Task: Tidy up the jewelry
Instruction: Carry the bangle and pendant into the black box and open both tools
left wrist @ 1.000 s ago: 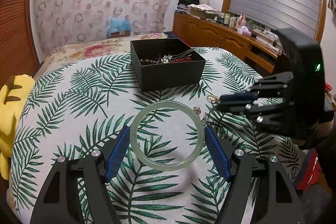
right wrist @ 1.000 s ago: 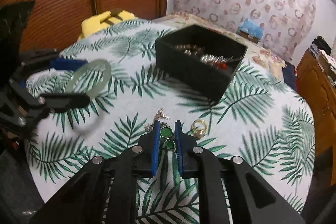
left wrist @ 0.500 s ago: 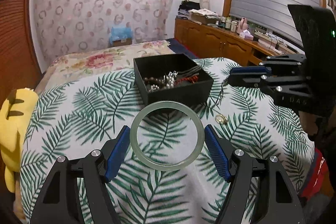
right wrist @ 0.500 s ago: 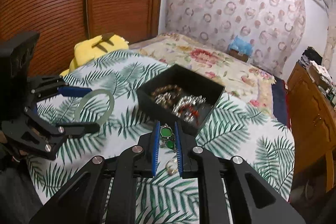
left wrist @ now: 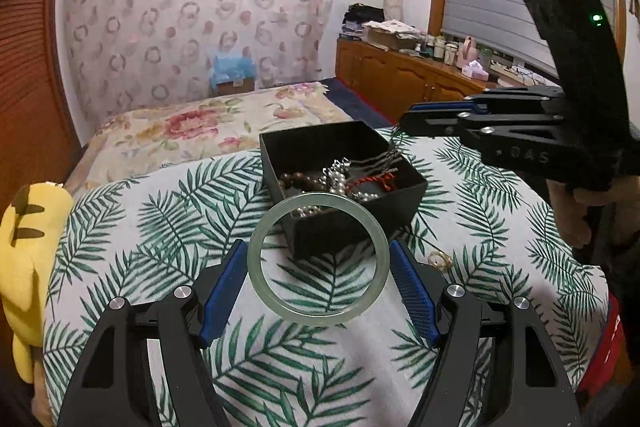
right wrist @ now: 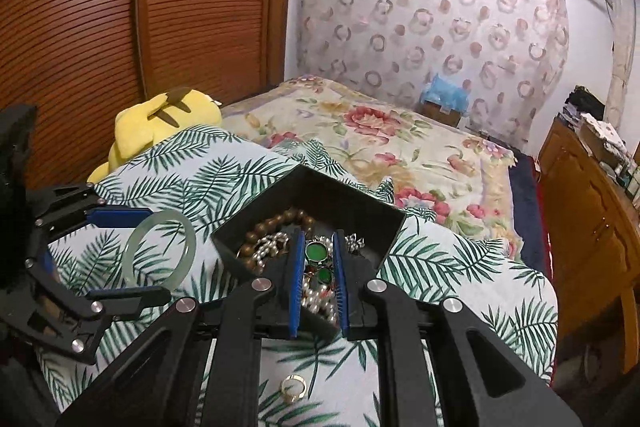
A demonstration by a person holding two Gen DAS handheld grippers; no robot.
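Left wrist view: my left tool [left wrist: 318, 259] grips a pale green jade bangle [left wrist: 318, 259] across its width, held in the air before the near corner of the open black jewelry box [left wrist: 344, 183] on the palm-leaf bedspread [left wrist: 160, 211]. A small gold ring [left wrist: 440, 259] lies beside the box.

Right wrist view: my right tool [right wrist: 316, 259] is over the box with its fingers slightly parted around a green-stone pendant [right wrist: 316, 254]; I cannot tell whether it still grips. I'd release low over the beads, then lift straight up.
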